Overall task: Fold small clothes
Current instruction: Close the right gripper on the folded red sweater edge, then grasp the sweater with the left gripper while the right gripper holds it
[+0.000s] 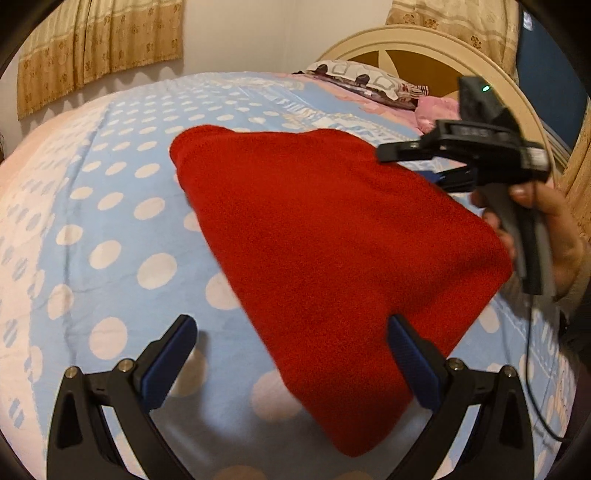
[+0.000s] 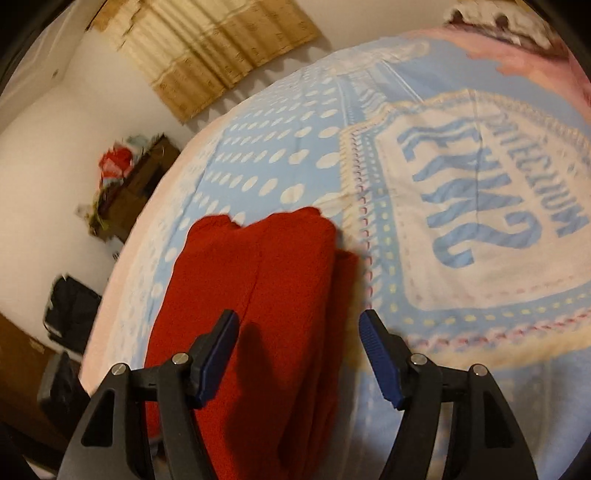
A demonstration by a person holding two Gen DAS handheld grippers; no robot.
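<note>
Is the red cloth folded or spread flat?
Folded: the red cloth shows stacked layers and a doubled edge on the bed.

white walls point(image 1: 236, 33) — beige curtains point(image 1: 99, 44) | round headboard point(image 1: 424, 40) | dotted blue bedspread point(image 1: 122, 206)

Your left gripper point(image 1: 291, 343) is held with its jaws spread wide; both blue-padded fingers point(image 1: 168, 363) angle outward from the black linkage and grasp nothing. Your right gripper point(image 2: 299, 350) is likewise parted, its two blue pads point(image 2: 380, 363) well apart with nothing pinched between them. In the left wrist view, your right gripper point(image 1: 413, 162) appears side-on, extended level, while your right hand point(image 1: 546, 229) wraps the grey handle from behind, thumb uppermost.
</note>
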